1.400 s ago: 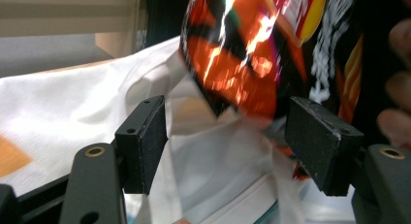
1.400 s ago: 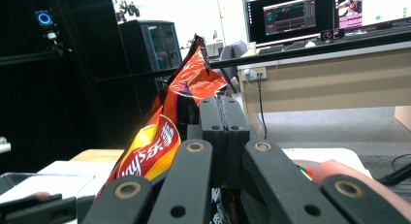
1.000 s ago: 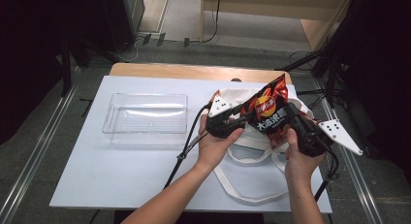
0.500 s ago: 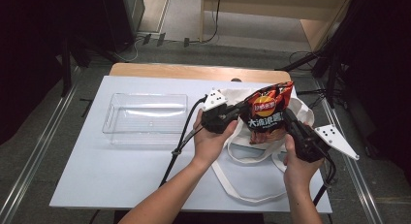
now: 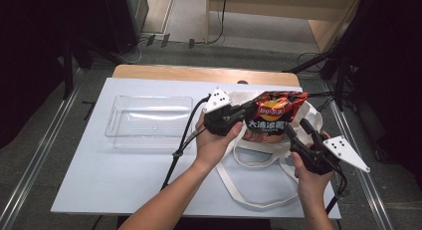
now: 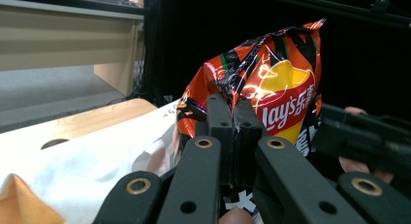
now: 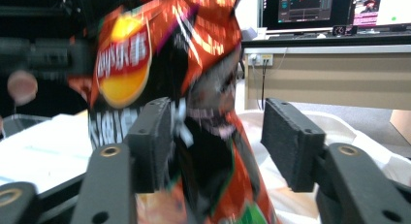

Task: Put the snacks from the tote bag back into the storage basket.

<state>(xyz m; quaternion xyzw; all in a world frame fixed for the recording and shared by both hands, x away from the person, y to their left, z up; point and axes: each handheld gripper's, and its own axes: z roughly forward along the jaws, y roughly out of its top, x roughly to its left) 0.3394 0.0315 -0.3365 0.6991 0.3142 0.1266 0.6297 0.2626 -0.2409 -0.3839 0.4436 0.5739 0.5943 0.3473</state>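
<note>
A red and black Lay's chip bag (image 5: 272, 115) hangs upright over the mouth of a white tote bag (image 5: 259, 166). My left gripper (image 5: 247, 112) is shut on the chip bag's left edge; in the left gripper view its jaws (image 6: 234, 132) pinch the foil of the chip bag (image 6: 283, 83). My right gripper (image 5: 297, 128) is at the bag's lower right, open, its jaws having just been opening. In the right gripper view the chip bag (image 7: 145, 54) hangs blurred between the spread jaws (image 7: 220, 127), and neither pad presses on it.
An empty clear plastic bin (image 5: 149, 121) sits left of the tote on the white table (image 5: 114, 180). A wooden desk edge (image 5: 199, 73) runs behind the table. Black cables trail from both grippers. Dark stands and floor surround the table.
The left gripper shut on the chip bag's left edge and lifted it a little. The right gripper let go and opened. The bag swung from tilted to upright.
</note>
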